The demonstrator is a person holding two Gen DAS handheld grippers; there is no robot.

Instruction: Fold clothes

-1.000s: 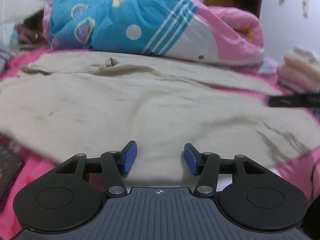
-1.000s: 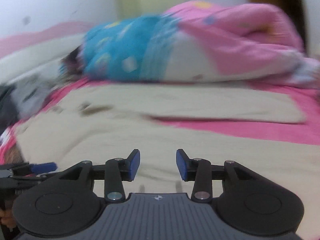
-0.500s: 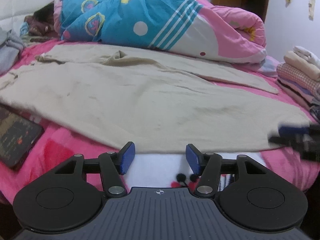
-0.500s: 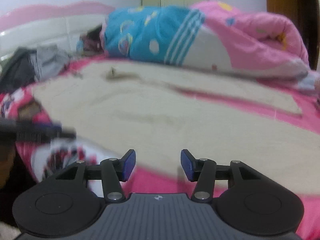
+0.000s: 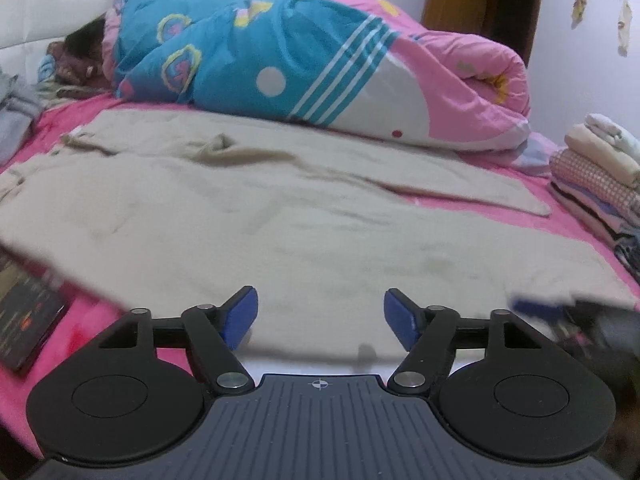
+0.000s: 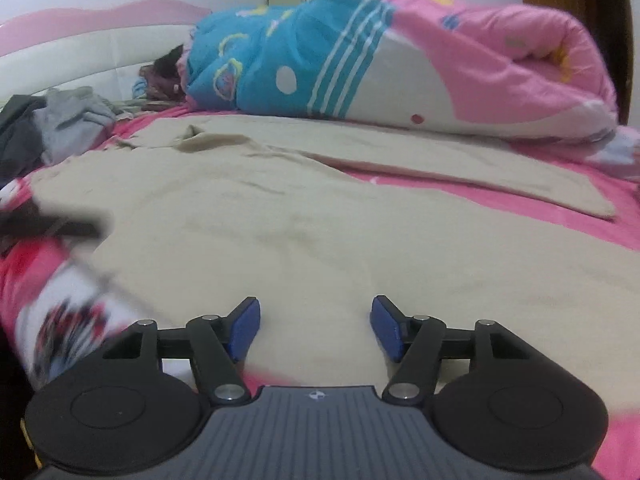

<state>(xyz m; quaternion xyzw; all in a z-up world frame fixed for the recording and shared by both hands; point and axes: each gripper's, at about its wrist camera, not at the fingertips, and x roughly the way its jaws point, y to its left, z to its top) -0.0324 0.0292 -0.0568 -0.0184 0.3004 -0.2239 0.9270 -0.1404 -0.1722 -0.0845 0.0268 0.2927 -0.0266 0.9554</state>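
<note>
Hovering at the bottom centre of the left view, left gripper with jaws opening, well apart, nothing between the blue pads but the beige garment's near hem seen beyond them, no pinch on it

Hovering likewise at the bottom centre of the right view, right gripper, jaws opening too, holding nothing, pads poised over the hem where cloth meets the pink sheet

Showing as a blurred dark shape at the right edge of the left view, the same right gripper; appearing as a blurred bar at the left edge of the right view, the left gripper

Lying spread flat across the middle of both frames, garment, one sleeve reaching toward the right, collar bunched at upper left of centre

Probably preparing to take the hem at two points: best lowering both sets of pads evenly onto the edge, biting only the cloth and not the sheet beneath, keeping the two grips level so the fold lands straight

Avoiding the dark flat object at lower left and the folded stack at the right edge

Resting behind it all, across the top, rolled quilt, with dark hair showing at its left end
</note>
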